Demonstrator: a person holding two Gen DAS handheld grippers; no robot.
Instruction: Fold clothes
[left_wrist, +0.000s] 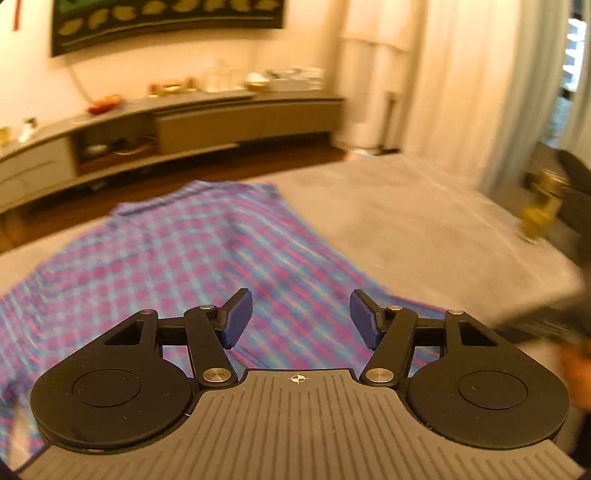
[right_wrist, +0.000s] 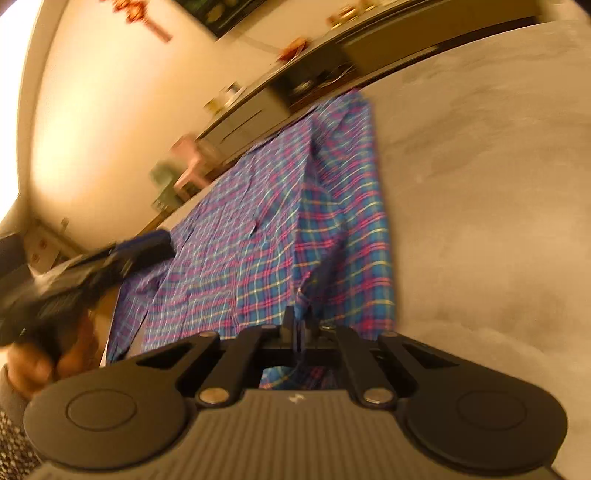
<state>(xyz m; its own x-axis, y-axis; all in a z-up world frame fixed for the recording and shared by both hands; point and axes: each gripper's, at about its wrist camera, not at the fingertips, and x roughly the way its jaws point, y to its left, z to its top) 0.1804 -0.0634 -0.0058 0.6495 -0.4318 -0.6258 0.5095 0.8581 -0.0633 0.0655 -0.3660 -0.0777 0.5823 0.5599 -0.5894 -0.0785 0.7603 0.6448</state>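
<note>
The left gripper (left_wrist: 301, 317) hung above the near edge of the plaid shirt (left_wrist: 192, 251), its blue-padded fingers (left_wrist: 236, 321) spread wide with nothing between them. From that gripper the shirt ran away toward eleven o'clock, its long axis pointing at the collar end near the far edge of the grey bed cover (left_wrist: 406, 221). The cloth lay mostly flat there, though motion blur hid the finer creases.

Further right, the right gripper (right_wrist: 301, 328) had its jaws pinched together on a raised fold of the shirt (right_wrist: 258, 229) at the hem end; the fabric rose from it toward twelve o'clock and stretched on to one o'clock. A side panel already seemed to lie doubled over the body along the right edge, so some folding looked to be in place. The right gripper was plainly the nearer one, being on the cloth itself.

A low sideboard (left_wrist: 221, 122) with dishes stood beyond the bed, well apart, and a curtain (left_wrist: 480, 92) hung at two o'clock. Nothing lay on the bed cover to block a carry across.
</note>
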